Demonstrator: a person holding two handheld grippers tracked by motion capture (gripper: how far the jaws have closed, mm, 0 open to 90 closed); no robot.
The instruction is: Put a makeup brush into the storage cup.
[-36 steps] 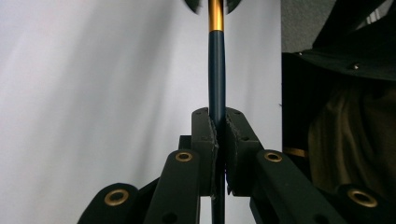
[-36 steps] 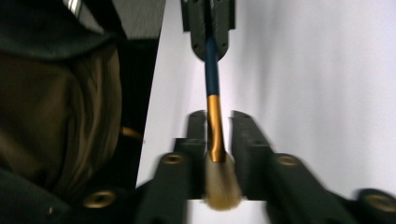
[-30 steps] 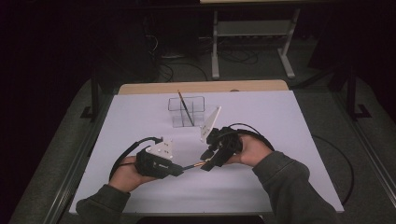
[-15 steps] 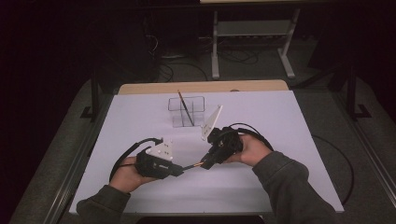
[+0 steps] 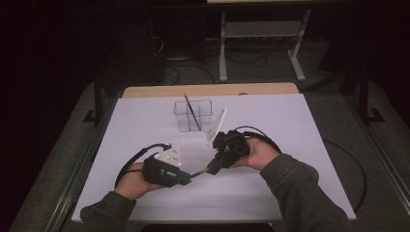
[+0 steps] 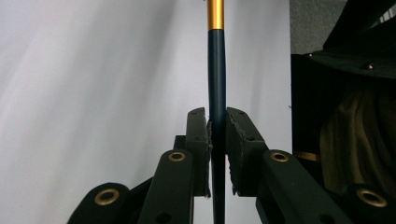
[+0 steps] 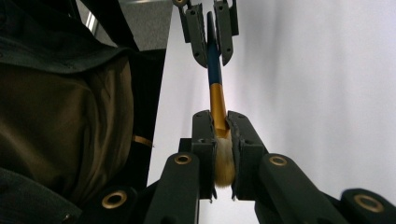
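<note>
Left hand-held gripper [image 6: 217, 140] clamped on brush [image 6: 216, 79] handle, right hand-held gripper [image 7: 223, 140] just closed on its bristle end, above white surface [image 5: 300, 125]

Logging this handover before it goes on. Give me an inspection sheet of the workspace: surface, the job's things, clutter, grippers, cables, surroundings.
Surface: white table, with a bare wooden strip along its far edge.
Job's things: paintbrush with a dark blue handle, gold ferrule and pale bristles, spanning between both grippers above the table.
Clutter: clear box with compartments near the far edge, another brush leaning in it.
Grippers: left gripper shut on the handle; right gripper has just been closing, jaws on the ferrule and bristles.
Cables: black cable looped behind each gripper, left cable.
Surroundings: dark room; white stand on the floor beyond the table.
</note>
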